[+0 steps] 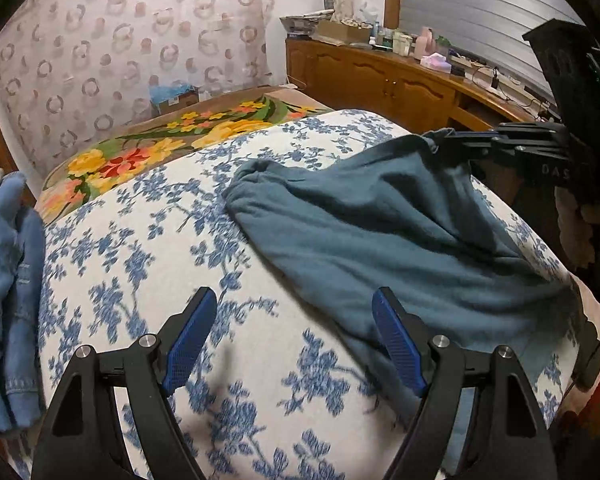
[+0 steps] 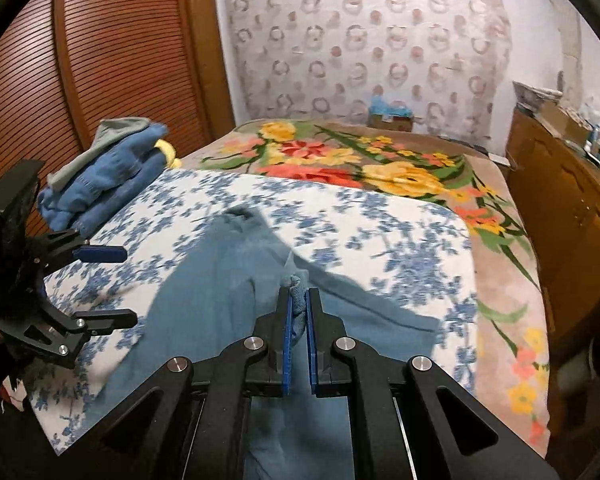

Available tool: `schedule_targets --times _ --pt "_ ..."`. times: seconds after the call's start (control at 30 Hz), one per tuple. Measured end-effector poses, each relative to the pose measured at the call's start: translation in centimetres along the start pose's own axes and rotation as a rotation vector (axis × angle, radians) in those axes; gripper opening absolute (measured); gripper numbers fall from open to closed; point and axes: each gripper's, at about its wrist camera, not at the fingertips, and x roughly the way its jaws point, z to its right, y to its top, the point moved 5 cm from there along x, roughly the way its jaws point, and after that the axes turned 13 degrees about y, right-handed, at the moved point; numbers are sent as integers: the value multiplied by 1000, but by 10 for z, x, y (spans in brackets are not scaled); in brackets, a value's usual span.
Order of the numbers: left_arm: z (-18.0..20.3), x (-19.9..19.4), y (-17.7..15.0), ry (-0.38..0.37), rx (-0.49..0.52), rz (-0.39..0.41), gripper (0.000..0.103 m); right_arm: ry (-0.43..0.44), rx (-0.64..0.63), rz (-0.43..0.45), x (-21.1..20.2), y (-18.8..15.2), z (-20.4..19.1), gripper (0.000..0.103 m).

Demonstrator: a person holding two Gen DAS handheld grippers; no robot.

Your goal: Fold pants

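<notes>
A: Start close in. What are the two grippers doing?

B: The right gripper (image 2: 298, 300) is pinched tight on a bunched bit of the teal pants (image 2: 220, 292), with cloth poking out between the blue pads. The left gripper (image 1: 292, 336) has its fingers spread wide with nothing between them; it hovers over the flowered bedspread (image 1: 148, 248), its right finger just at the near left edge of the pants.

A: And where do the pants lie?

B: On the near part of the bed, spread over the blue-and-white cover, with one part lifted by the right gripper and the rest draped down from it. The far end looks rolled or bunched.

A: So how far along is the folding?

B: Early, I'd say. The cloth is loose and uneven, with no neat fold showing. It needs laying flat and doubling over.

A: Anything farther off?

B: A pile of blue clothes (image 2: 100, 176) at the far left edge, perhaps finished, then a floral blanket (image 2: 380, 160) beyond.
</notes>
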Motion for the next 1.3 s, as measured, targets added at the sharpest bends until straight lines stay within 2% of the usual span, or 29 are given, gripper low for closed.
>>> schedule_targets --times 0.23,0.57,0.73,0.93,1.13,1.3 --pt "13 14 6 -17 16 -19 81 -37 48 12 -4 -2 26 6" --pt "18 24 5 -23 19 -38 81 -118 98 26 -7 0 42 4" --pt "18 27 3 -23 15 -47 81 -133 77 16 0 -2 35 3" --pt "17 26 4 -28 9 -40 81 -213 90 37 -4 2 40 2" --pt "17 22 -2 -32 7 -43 81 -190 115 14 4 -5 38 3" --pt "20 16 -4 -33 7 -39 81 -192 139 21 -6 -8 44 11"
